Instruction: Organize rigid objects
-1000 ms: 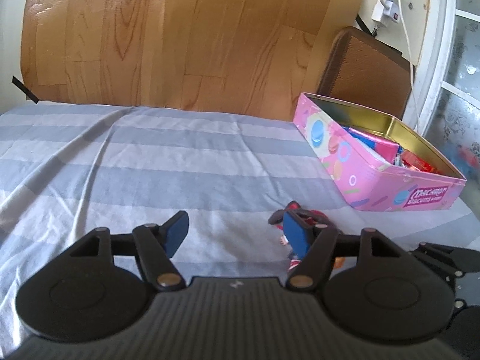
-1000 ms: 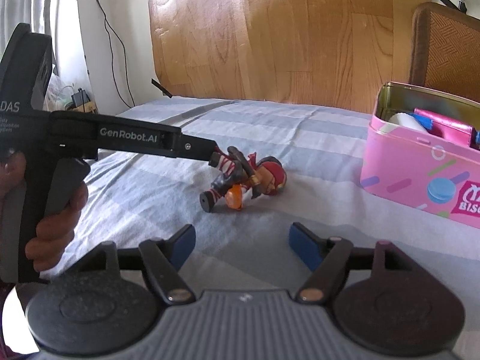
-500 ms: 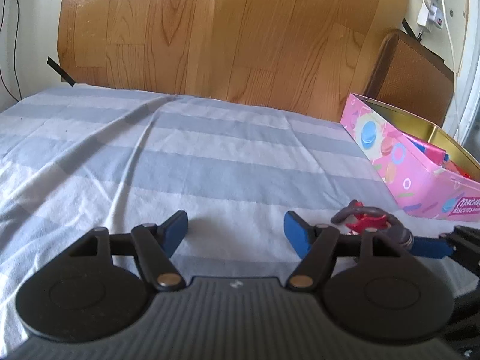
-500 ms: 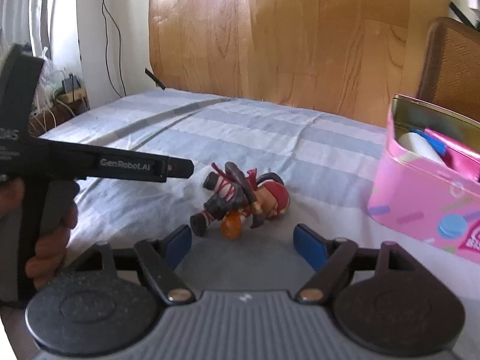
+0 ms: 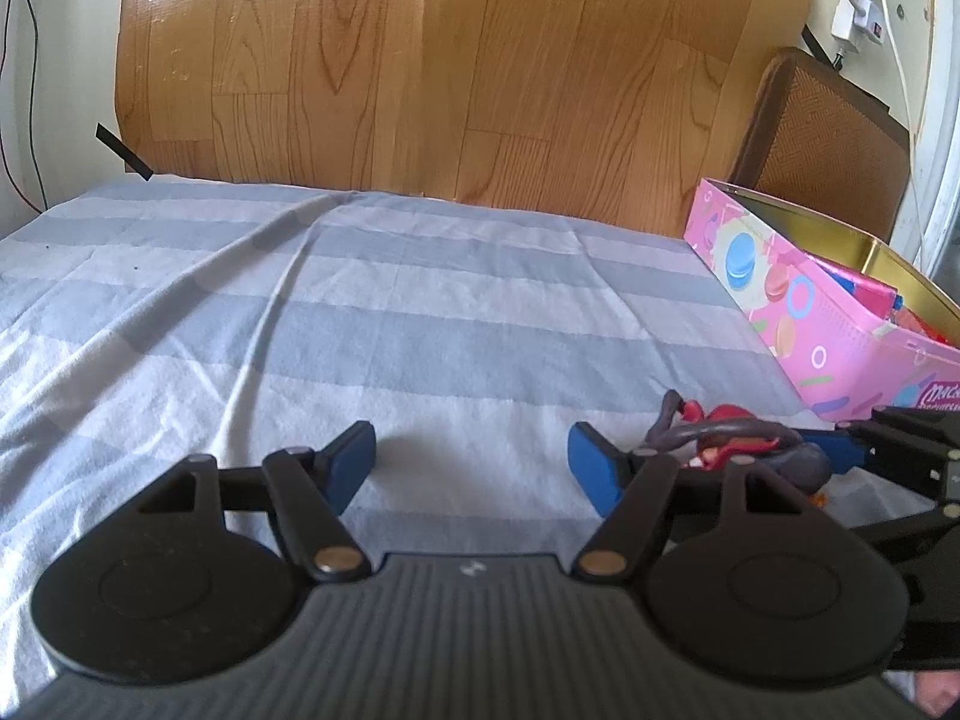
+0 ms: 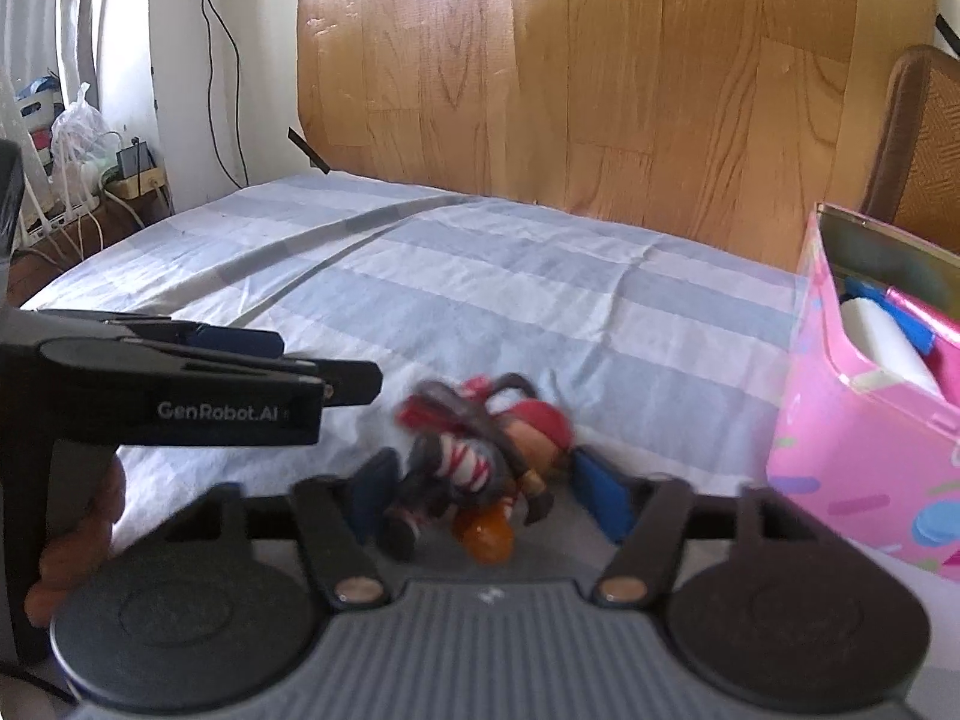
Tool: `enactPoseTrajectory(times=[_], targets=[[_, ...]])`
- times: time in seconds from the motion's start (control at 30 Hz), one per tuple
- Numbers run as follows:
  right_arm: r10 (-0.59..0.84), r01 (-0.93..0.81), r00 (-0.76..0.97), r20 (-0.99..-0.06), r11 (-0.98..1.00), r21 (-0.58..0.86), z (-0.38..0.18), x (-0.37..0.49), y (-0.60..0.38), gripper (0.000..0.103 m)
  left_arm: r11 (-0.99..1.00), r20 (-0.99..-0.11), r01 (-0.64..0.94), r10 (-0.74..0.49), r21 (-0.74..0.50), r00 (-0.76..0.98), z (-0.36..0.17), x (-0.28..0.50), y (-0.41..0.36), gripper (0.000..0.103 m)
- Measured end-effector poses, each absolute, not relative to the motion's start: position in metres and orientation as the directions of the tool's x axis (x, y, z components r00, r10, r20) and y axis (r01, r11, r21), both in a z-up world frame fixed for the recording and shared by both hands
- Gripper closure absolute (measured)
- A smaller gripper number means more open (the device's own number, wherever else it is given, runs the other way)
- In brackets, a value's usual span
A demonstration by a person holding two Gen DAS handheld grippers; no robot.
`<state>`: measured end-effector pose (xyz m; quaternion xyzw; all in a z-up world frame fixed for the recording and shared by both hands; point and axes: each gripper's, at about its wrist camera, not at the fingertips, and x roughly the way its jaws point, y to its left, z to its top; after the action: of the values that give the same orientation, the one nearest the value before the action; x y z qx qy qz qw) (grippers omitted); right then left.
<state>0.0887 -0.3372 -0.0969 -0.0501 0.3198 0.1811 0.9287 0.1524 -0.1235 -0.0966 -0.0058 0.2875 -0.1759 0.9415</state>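
A small toy figure (image 6: 480,468) with a red cap, striped shirt and dark limbs lies on the striped bedsheet. My right gripper (image 6: 480,489) is open with the figure between its blue fingers, not clamped. In the left wrist view the figure (image 5: 729,441) lies to the right of my left gripper (image 5: 471,459), which is open and empty over the sheet. The right gripper's finger (image 5: 840,450) reaches in beside the figure. A pink biscuit tin (image 6: 870,420) stands open at the right, holding several items; it also shows in the left wrist view (image 5: 798,312).
The grey-and-white striped bedsheet (image 5: 390,312) has a raised fold running toward the far left. A wood-grain board (image 5: 450,60) stands behind the bed. A brown chair (image 5: 822,138) is behind the tin. Cables and bags (image 6: 90,156) lie at far left.
My right gripper has moved forward until the toy figure sits between its open fingers. My left gripper has pulled away to the left of the figure and stays open.
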Motion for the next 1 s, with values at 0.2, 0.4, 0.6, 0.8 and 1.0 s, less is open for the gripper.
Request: enactPoseTrajectory(times=[0.2, 0.4, 0.6, 0.8, 1.0], targets=[[0.309, -0.374, 0.734, -0.604, 0.927, 0.02, -0.096, 0.074, -0.351, 0.042, 0.938, -0.543, 0.331, -0.33, -0.1, 0.772, -0.097, 0.152, -0.125, 0.029], [0.29, -0.344, 0.744, -0.602, 0.939, 0.026, -0.095, 0.039, -0.387, 0.041, 0.938, -0.556, 0.344, -0.306, -0.038, 0.773, -0.097, 0.148, -0.136, 0.028], [0.243, -0.261, 0.764, -0.598, 0.964, 0.059, -0.096, 0.011, -0.426, 0.041, 0.935, -0.563, 0.353, -0.279, 0.023, 0.778, -0.097, 0.143, -0.149, 0.028], [0.21, -0.23, 0.801, -0.561, 0.973, 0.036, -0.089, -0.011, -0.447, 0.045, 0.915, -0.577, 0.403, -0.32, 0.018, 0.751, -0.095, 0.134, -0.173, 0.028], [0.175, -0.182, 0.822, -0.542, 0.982, 0.041, -0.085, -0.026, -0.474, 0.043, 0.872, -0.585, 0.489, -0.38, 0.032, 0.716, -0.092, 0.121, -0.209, 0.028]])
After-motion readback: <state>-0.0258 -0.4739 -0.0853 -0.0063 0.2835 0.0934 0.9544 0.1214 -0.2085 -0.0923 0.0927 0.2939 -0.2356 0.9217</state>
